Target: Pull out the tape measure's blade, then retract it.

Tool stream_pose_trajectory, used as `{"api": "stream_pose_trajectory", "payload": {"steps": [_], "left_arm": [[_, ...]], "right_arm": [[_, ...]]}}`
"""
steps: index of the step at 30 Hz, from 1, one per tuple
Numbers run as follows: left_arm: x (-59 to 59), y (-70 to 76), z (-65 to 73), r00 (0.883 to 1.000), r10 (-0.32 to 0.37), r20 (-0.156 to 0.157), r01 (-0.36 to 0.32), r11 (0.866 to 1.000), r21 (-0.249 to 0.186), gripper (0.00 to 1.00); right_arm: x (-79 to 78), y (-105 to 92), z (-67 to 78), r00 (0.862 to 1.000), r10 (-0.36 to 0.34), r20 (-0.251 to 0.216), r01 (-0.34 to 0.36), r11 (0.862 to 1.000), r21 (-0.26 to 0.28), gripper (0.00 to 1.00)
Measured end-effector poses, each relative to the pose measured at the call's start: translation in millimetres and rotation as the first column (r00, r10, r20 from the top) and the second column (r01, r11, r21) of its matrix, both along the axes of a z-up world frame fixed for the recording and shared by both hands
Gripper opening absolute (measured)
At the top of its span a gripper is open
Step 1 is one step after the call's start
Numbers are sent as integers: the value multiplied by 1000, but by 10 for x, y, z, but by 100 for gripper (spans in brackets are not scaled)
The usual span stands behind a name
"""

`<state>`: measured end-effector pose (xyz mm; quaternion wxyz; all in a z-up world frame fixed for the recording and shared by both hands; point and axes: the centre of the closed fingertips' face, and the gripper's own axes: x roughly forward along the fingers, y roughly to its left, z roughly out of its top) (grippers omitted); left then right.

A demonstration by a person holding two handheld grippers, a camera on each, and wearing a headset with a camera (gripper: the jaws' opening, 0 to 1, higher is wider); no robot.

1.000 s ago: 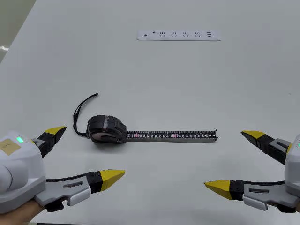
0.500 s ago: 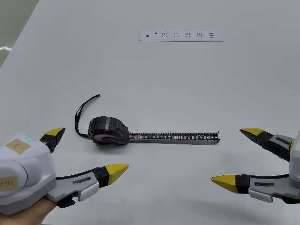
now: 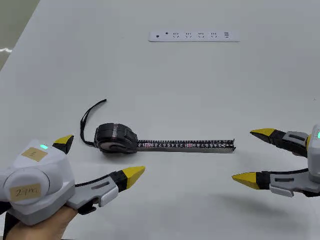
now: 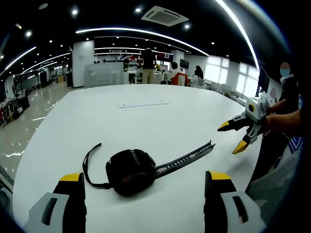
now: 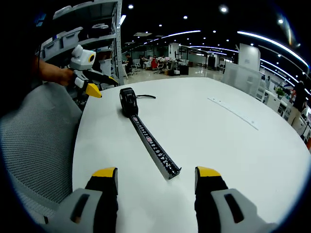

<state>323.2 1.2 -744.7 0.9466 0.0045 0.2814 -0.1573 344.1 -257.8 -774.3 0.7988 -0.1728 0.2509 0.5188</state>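
Observation:
A black tape measure (image 3: 115, 138) lies on the white table (image 3: 165, 85), its blade (image 3: 185, 145) drawn out to the right and resting flat. A black wrist strap (image 3: 89, 117) curls off the case. My left gripper (image 3: 100, 157) hovers open just left and in front of the case, yellow tips apart, nothing held. My right gripper (image 3: 254, 155) hangs open just right of the blade's hooked end (image 3: 231, 145), apart from it. In the left gripper view the case (image 4: 130, 171) sits between the jaws; in the right gripper view the blade's end (image 5: 172, 171) lies between the jaws.
A white power strip (image 3: 193, 36) lies flat at the far side of the table. The table's left edge (image 3: 20, 45) borders a greenish floor. Office space with shelves and people surrounds the table in the gripper views.
My left gripper has edged right and forward toward the case. My right gripper has shifted slightly up toward the blade's end. The tape measure has stayed put.

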Motion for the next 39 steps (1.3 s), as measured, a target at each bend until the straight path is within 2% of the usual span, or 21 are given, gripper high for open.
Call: {"api": "stream_pose_trajectory", "payload": {"steps": [4,9,16,31,39], "left_arm": [[35,38,-41,999,39,-12,-39,999,12,99],[73,113,-79,997,73,-18,-72,996,50,97],[109,208,-113,990,135,-33,-133,990,46,96],[194,149,-215,985,166,-54,-165,986,26,94],[298,153,-255,978,202,-52,-201,979,21,93]], "right_arm": [[27,14,-33,999,50,11,-50,999,-22,59],[55,12,-102,995,99,7,-99,994,-47,52],[122,45,-173,988,155,13,-154,985,-74,45],[219,90,-351,971,238,-9,-237,964,-122,34],[251,78,-427,965,263,-22,-263,955,-138,26]]}}
